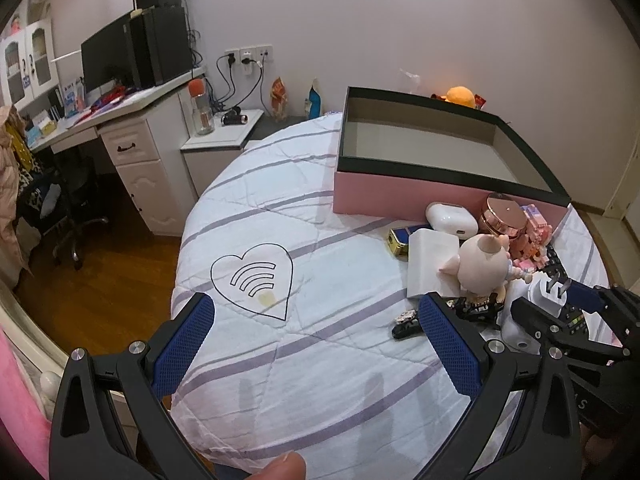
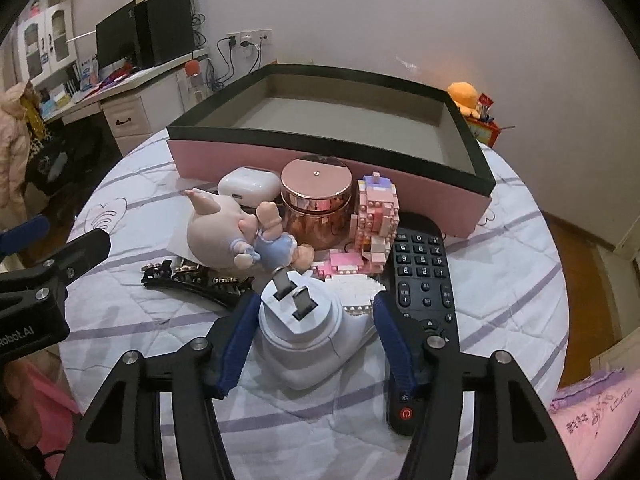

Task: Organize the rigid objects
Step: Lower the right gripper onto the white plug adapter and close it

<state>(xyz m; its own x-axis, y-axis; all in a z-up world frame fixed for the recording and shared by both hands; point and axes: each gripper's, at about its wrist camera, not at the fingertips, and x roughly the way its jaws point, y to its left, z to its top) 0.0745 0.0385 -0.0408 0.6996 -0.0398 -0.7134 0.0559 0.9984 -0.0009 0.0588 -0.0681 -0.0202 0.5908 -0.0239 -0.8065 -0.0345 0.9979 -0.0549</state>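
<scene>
Two grippers work over the quilted bed [image 1: 304, 360]: the left gripper [image 1: 316, 344] hangs wide open and empty. The right gripper [image 2: 316, 340] straddles the white plug adapter [image 2: 304, 320] — left pad touching, right pad clear — just before the pink box [image 2: 320, 160].

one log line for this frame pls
right tool: around white plug adapter, gap on right pad | left tool: open, empty, over bedspread | pink box: empty
</scene>
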